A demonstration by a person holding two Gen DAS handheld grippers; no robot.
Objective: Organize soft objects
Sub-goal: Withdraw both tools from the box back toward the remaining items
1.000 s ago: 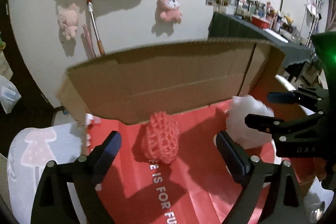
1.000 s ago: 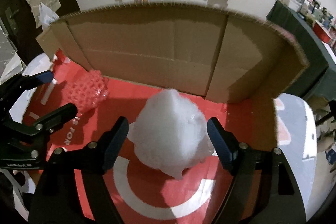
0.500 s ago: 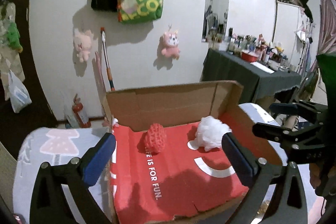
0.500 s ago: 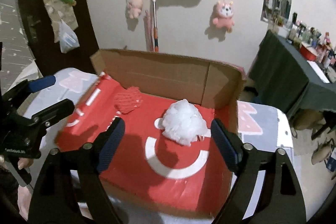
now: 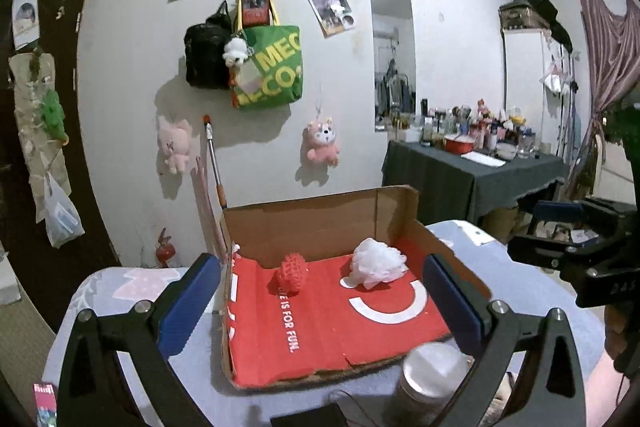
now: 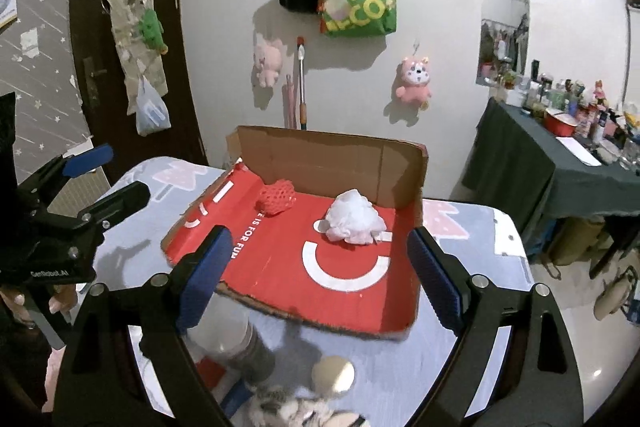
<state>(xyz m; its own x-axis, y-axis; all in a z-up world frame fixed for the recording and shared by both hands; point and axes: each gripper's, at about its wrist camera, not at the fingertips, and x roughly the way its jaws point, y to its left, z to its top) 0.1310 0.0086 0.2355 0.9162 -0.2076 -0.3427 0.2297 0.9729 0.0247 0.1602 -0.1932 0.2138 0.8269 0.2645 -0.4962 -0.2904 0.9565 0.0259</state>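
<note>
Red mesh ball (image 5: 292, 274) and white puff (image 5: 377, 263) lie apart in cardboard box (image 5: 320, 223). Left gripper (image 5: 320, 303) fingers wide, empty; right gripper (image 6: 320, 279) fingers just widened, empty. Jar (image 5: 434, 371) near box front. Right view alone shows a furry item (image 6: 296, 409).

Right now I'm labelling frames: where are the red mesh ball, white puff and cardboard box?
red mesh ball (image 5: 292, 273), left wrist view, centre.
white puff (image 6: 354, 216), right wrist view, middle.
cardboard box (image 6: 320, 157), right wrist view, back wall.

We see a patterned table (image 6: 476, 227) carrying 1 open cardboard box (image 6: 320, 163) — and a jar (image 5: 432, 367) beside it.
</note>
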